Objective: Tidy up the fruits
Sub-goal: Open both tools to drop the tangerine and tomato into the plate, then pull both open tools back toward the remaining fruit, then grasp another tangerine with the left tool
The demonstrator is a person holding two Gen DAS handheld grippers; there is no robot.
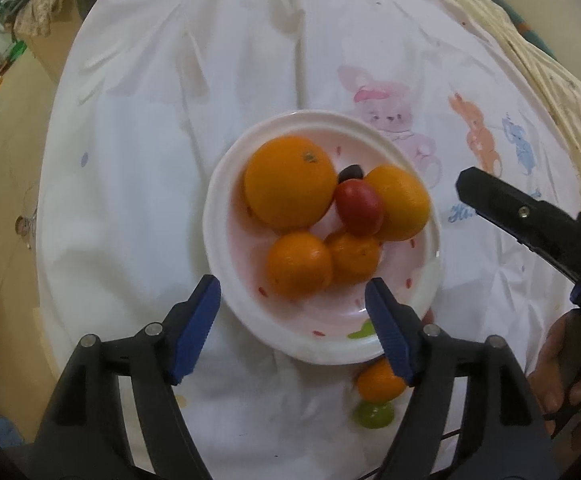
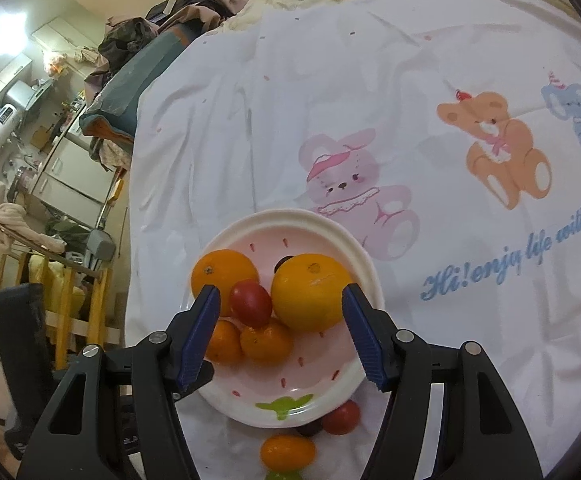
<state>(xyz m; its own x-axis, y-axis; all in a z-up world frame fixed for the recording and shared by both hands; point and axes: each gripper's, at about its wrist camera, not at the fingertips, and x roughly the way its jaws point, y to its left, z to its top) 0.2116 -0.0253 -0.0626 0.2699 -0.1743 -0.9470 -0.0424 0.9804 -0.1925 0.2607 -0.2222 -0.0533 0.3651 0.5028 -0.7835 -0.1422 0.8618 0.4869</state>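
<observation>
The round white plate with a pink centre and small red marks carries the gathered fruits: a big orange, three smaller oranges, one red oval tomato resting on top of them, and a small dark fruit behind it. They lie together in the dish, I think because the hollow keeps round fruit from rolling on the soft cloth. The left gripper hangs just over the near rim with its blue fingers released and nothing between them; the right gripper is the same, spread and empty above the plate. Below the fingers, off the plate, some fruits are not yet collected: a small orange one, a second red tomato and a green one. All stands on a white bed sheet printed with cartoon bears; past its left edge is a crowded room with a yellow wooden rail.
</observation>
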